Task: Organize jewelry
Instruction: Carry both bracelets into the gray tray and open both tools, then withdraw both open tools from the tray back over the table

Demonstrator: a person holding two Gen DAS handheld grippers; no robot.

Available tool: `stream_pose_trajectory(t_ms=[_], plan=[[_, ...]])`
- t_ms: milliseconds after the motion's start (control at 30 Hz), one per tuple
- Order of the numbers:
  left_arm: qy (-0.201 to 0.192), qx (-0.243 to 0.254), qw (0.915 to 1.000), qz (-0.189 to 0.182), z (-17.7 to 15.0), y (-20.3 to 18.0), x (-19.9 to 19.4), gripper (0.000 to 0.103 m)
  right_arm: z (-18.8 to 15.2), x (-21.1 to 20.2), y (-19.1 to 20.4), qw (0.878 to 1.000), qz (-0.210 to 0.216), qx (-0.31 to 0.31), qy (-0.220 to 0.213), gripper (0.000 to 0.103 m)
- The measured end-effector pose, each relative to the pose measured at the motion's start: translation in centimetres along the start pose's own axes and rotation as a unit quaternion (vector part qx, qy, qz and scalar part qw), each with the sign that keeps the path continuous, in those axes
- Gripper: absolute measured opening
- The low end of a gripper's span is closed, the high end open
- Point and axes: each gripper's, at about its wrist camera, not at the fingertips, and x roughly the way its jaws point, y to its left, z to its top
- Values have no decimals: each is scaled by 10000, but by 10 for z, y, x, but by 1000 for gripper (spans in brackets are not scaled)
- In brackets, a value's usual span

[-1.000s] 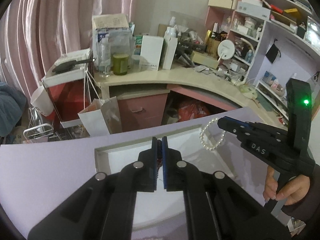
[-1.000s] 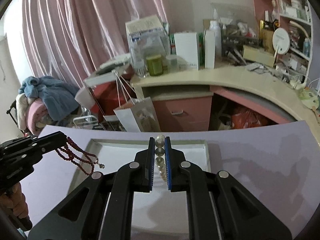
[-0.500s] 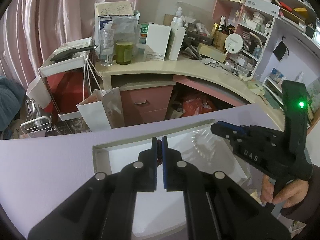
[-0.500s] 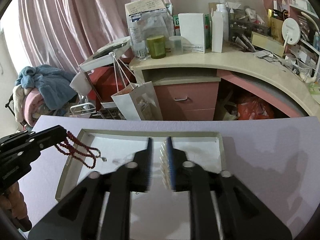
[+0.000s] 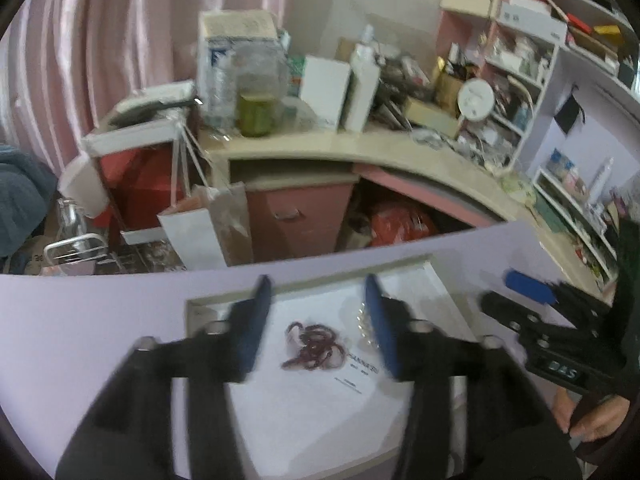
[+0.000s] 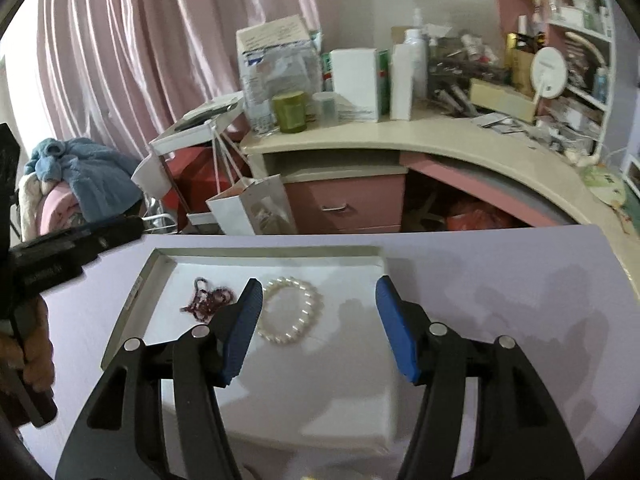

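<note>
Both pieces are laid inside the white tray (image 6: pixel 160 264), as tidying asks: the red bead string (image 6: pixel 208 300) toward its left side, the pearl bracelet (image 6: pixel 290 310) just beside it. The left gripper (image 5: pixel 316 320) and right gripper (image 6: pixel 318 326) have just been opening; both are spread, with nothing pinched.

L claw (image 5: pixel 318 316): jaws apart, just been opening, nothing gripped btwn pads, tilted fwd-down | R claw (image 6: pixel 318 322): jaws wide, just been opening, nothing clamped, tilted fwd-down | L hand (image 6: pixel 34 364) wrapped on its handle | R hand (image 5: pixel 592 420) fingers on trigger
</note>
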Motion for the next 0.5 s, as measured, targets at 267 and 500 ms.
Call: stream_pose_trajectory(t_ms=[267,500], plan=[[-675,-281,9962,463,-35,12,-86,75,-39,-69,-17,9986,-214,151,-454,61],[-1015,-389,9895,952,-107,4,-155,85,-92,-108,-18,9982,-220,155,-538,63]])
